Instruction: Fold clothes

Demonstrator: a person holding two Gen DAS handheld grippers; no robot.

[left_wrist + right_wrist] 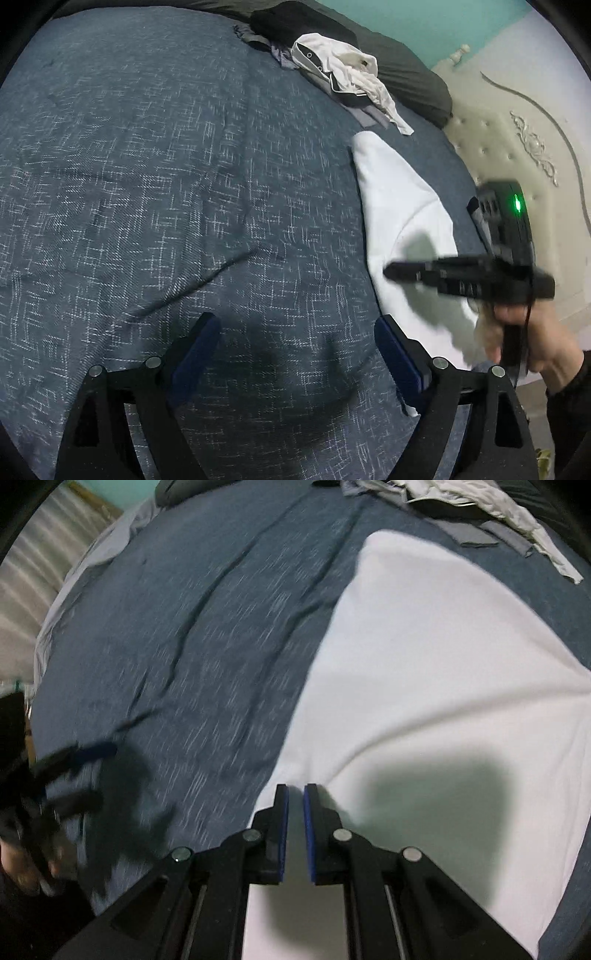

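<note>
In the left wrist view the left gripper (295,354) hangs spread wide and empty over bare blue bedspread (155,177), with the white garment (399,206) by the bed's headboard-side edge; a blind close here would bunch only bedding. In the right wrist view the right gripper (296,812) is pressed almost together at the garment's (436,657) edge, and I cannot tell whether it pinches cloth, so a pull may slip and crumple it.

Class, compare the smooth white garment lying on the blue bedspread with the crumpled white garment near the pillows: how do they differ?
The smooth white garment lies flat and spread; the crumpled white garment is bunched. The smooth one is plain white; the crumpled one shows dark trim. The smooth one rests directly on the blue bedspread; the crumpled one sits atop other clothes. Both are white fabric.
</note>
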